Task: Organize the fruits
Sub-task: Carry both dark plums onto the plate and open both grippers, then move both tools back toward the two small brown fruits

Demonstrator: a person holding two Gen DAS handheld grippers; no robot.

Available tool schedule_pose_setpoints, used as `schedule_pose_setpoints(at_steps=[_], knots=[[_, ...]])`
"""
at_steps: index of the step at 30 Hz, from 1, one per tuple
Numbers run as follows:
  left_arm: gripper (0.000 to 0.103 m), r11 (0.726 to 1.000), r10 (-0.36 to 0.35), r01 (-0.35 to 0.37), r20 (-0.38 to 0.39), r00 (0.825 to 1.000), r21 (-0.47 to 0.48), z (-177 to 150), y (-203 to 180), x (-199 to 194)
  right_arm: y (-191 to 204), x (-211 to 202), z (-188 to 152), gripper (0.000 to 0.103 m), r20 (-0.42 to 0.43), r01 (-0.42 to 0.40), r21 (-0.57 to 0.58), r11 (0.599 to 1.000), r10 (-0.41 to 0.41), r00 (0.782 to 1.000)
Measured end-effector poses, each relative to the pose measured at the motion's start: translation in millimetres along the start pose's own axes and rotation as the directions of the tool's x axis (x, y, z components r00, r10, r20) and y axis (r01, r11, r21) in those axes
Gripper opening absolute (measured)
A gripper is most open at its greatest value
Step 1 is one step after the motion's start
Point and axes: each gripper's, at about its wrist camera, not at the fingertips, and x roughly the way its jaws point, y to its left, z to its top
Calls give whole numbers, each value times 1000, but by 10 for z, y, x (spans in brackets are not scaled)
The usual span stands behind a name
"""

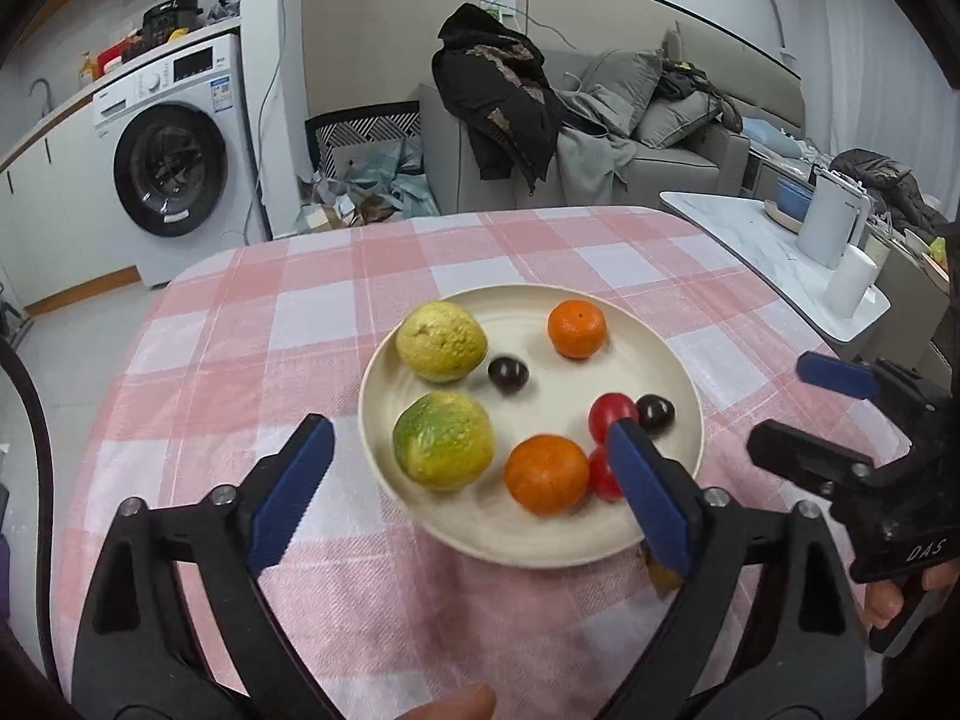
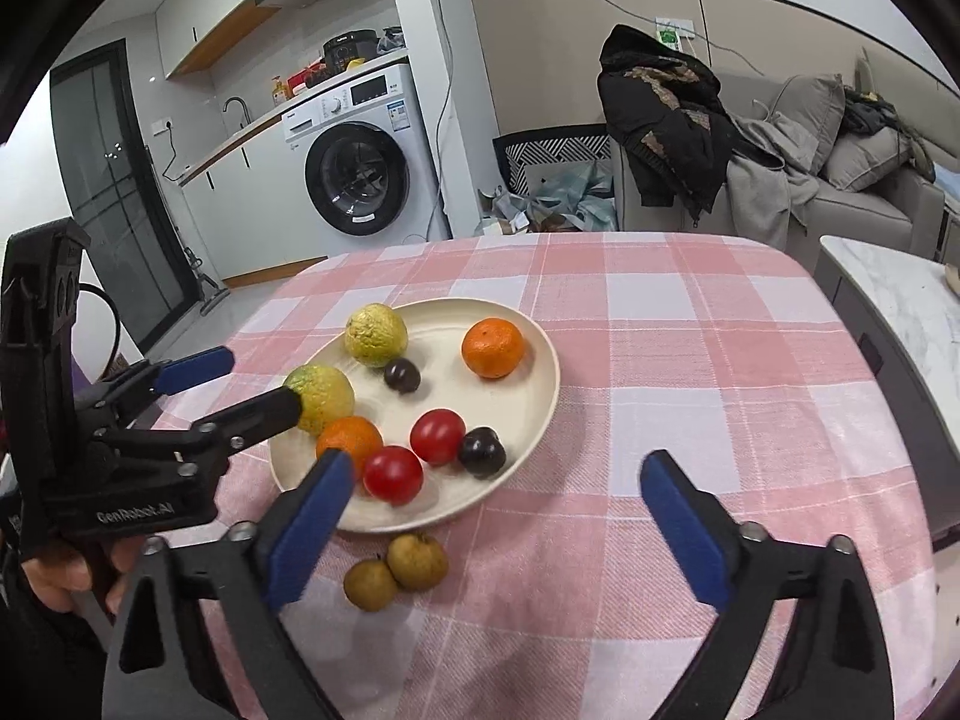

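Note:
A cream plate point(image 1: 648, 354) point(image 2: 510, 396) sits on the pink checked tablecloth. It holds two yellow-green citrus fruits point(image 1: 443, 449) point(image 2: 377, 335), two oranges point(image 1: 546, 473) point(image 2: 493, 347), two red tomatoes point(image 1: 611, 414) point(image 2: 438, 435) and two dark plums point(image 1: 507, 373) point(image 2: 482, 451). Two small brown fruits point(image 2: 393, 573) lie on the cloth just in front of the plate. My left gripper point(image 1: 471, 423) point(image 2: 263, 378) is open over the plate's near left part, holding nothing. My right gripper point(image 2: 495, 459) point(image 1: 777, 401) is open at the plate's near right edge, also holding nothing.
A marble side table point(image 1: 756, 240) with a white kettle point(image 1: 831, 219) stands to the right of the table. Beyond the far table edge are a washing machine point(image 2: 360, 174) and a grey sofa point(image 2: 852, 204) piled with clothes. A hand point(image 2: 54, 570) grips the left tool.

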Motion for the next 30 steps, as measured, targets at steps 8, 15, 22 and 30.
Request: schedule_pose_setpoints(at_steps=[8,15,22,30], knots=[[102,999,-4,5,19,1000,-37,-203,71,-440,2,-124,-88,103,-39,5,-41,999,-7,999],[102,999,-33,33,-22,999,-33,-385,18,-449,7,-29,-201,103,-99,14,-89,996,-23,995],[102,999,-28,27,-40,999,-31,-460,-1,-379,-8,99,-279,103,-145,39,-103,994,-54,988],[102,999,-27,26,-56,998,-26,-488,-28,-295,5,195,-352,103,-179,66,-133,989,-90,980]])
